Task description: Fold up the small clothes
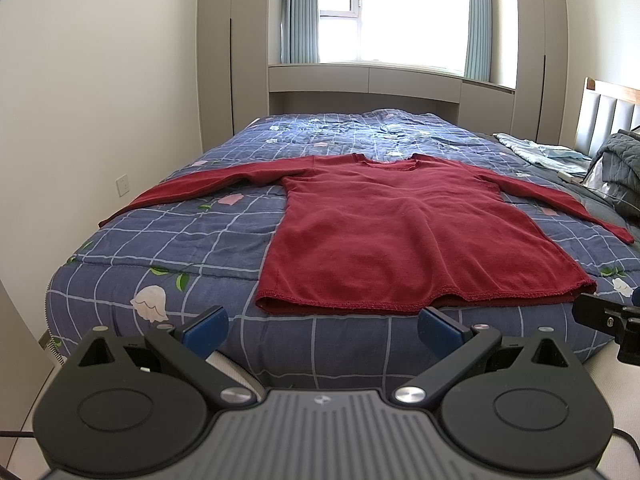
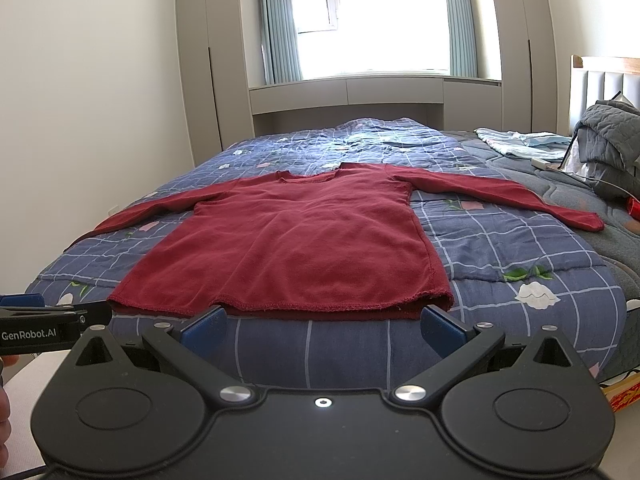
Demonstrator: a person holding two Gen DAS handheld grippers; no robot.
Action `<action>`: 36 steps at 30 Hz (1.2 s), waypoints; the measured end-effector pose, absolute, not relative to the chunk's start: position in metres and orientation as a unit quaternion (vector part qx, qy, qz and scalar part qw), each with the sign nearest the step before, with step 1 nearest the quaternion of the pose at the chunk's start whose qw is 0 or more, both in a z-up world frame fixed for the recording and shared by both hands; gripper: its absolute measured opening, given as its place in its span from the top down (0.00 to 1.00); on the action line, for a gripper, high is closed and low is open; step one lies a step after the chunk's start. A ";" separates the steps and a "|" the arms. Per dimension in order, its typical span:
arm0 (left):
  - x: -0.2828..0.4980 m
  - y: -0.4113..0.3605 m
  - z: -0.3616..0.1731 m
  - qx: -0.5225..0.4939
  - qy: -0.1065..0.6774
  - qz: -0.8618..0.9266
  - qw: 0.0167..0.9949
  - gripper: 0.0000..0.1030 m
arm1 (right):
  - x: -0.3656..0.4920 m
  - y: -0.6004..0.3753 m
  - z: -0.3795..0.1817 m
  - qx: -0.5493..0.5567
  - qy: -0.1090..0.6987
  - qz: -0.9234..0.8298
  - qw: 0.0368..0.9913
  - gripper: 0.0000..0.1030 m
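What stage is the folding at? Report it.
Done: the red top lies flat on the bed, both sleeves spread out. In hand: nothing; the left gripper and right gripper are open, short of the hem, touching no cloth. Left: every fold, sleeves and body alike.

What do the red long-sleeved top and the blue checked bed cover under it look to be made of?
The red long-sleeved top looks like a soft knit, perhaps cotton or fleece: matte, slightly fuzzy, with a stitched, wavy hem. The blue checked bed cover looks like quilted woven cotton: matte, puffed between stitch lines, printed with a white grid and flowers. Exact fibres cannot be told.
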State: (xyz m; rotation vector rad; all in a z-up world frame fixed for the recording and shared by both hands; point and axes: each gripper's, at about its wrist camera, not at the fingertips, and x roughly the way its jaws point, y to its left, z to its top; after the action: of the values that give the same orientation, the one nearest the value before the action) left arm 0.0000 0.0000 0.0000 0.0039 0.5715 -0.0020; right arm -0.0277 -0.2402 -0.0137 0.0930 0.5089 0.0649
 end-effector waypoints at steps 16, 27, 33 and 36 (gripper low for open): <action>0.052 -0.023 0.008 0.023 0.313 -0.025 0.949 0.00 | 0.014 -0.244 -0.003 0.020 0.298 0.014 0.954 0.00; 0.134 -0.051 0.030 0.036 0.316 -0.015 0.948 0.00 | 0.091 -0.270 0.004 0.016 0.310 -0.008 0.951 0.00; 0.195 -0.070 0.032 0.048 0.313 -0.001 0.948 0.00 | 0.142 -0.294 0.005 -0.013 0.308 -0.039 0.951 0.00; 0.230 -0.082 0.031 0.054 0.313 0.002 0.948 0.00 | 0.167 -0.311 0.002 -0.031 0.301 -0.059 0.951 0.00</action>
State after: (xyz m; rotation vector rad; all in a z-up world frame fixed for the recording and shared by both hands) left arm 0.2299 -0.0825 0.0314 0.1097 0.6362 0.0042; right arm 0.1670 -0.3110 0.0025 -0.0625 0.6126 -0.1191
